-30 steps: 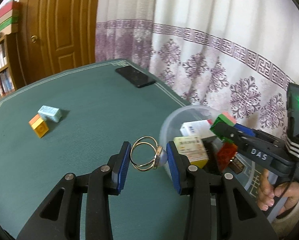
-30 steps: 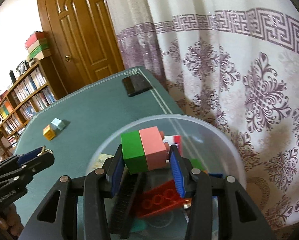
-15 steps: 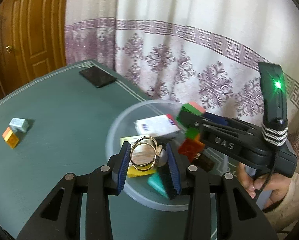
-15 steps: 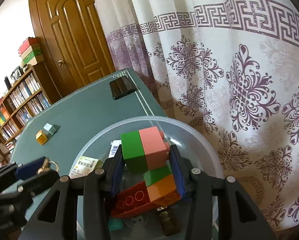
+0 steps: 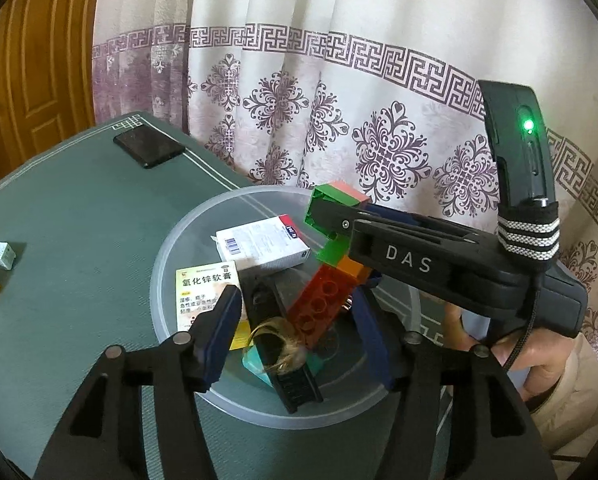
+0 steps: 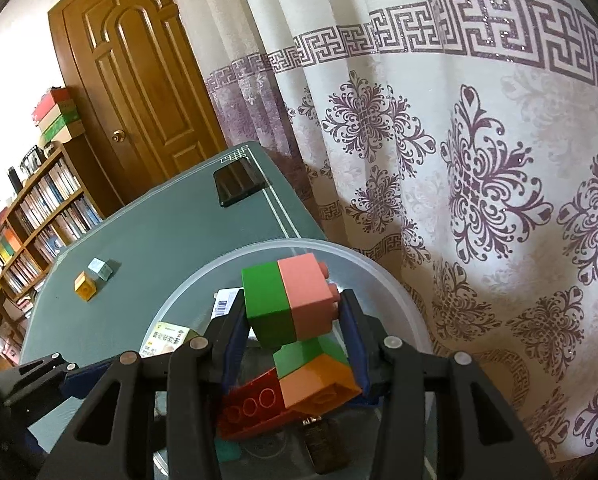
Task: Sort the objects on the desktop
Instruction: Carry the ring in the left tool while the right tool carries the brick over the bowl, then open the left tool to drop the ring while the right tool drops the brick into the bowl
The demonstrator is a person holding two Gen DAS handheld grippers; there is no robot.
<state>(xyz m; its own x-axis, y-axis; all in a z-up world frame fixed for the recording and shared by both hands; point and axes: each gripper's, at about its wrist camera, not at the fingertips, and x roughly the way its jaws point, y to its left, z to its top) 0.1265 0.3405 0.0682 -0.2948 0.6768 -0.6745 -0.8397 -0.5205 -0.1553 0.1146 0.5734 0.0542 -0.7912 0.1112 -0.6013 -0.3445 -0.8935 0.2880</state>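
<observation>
The left gripper (image 5: 295, 332) is opening, a blurred gold ring (image 5: 279, 344) loose between its jaws; the right gripper (image 6: 295, 332) clamps a green-pink block (image 6: 287, 304) above the bowl (image 6: 379, 272).

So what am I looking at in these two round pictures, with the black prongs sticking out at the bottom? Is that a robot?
No robot: a person holds a two-finger gripper in each hand, each with a wide-angle camera looking along its fingers. One picture is from the left gripper, the other from the right gripper; the left view also shows the right one from the side.

Both hang over a clear round tub on a green table. The right gripper is clamped on a green and pink block. The left gripper's jaws are opening, and a gold ring, blurred, lies below them, free of the pads. The tub already holds two cartons and toy bricks. A yellow block, a pale blue block and a phone lie on the table.
</observation>
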